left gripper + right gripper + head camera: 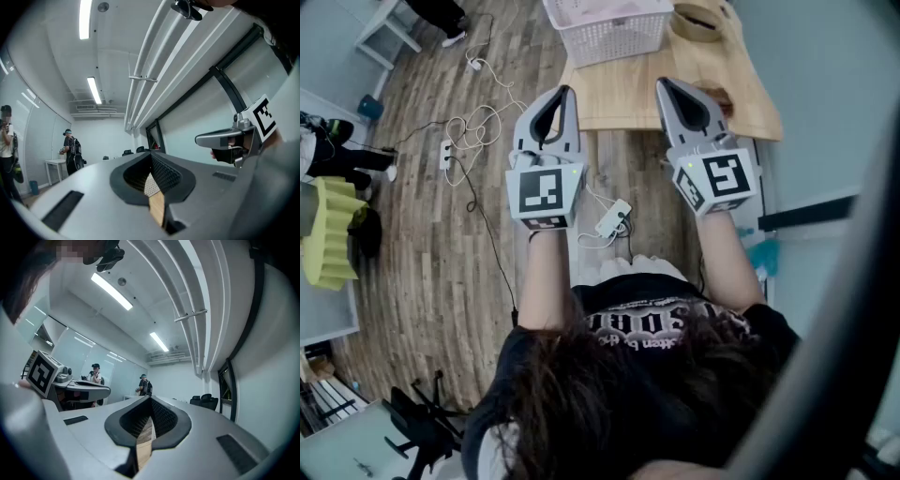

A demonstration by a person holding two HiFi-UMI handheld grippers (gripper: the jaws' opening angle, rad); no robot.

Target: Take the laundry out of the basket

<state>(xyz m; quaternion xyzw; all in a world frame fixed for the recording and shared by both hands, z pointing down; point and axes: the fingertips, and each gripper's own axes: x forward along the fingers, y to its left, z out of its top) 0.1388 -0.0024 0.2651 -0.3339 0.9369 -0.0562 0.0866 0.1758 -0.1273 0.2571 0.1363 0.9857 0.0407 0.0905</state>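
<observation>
Held roughly level, the left gripper (565, 92) points toward the wooden table (675, 103), its jaws pressed together on nothing. Ahead of it, the white mesh basket (609, 39) stands at the table's far end with the pale pink laundry (605, 9) heaped inside, untouched. The right gripper (664, 84) hovers over the table's near edge, jaws likewise closed and empty. To begin well, a gripper would probably need to spread its jaws, tip down over the rim, pinch a good fold and lift straight up, so the light basket is not dragged along. Only the head view shows the basket's contents. The gripper views take in ceiling lights and bystanders (70, 150) across the room, with just a sliver of table and mesh showing through each slit.
</observation>
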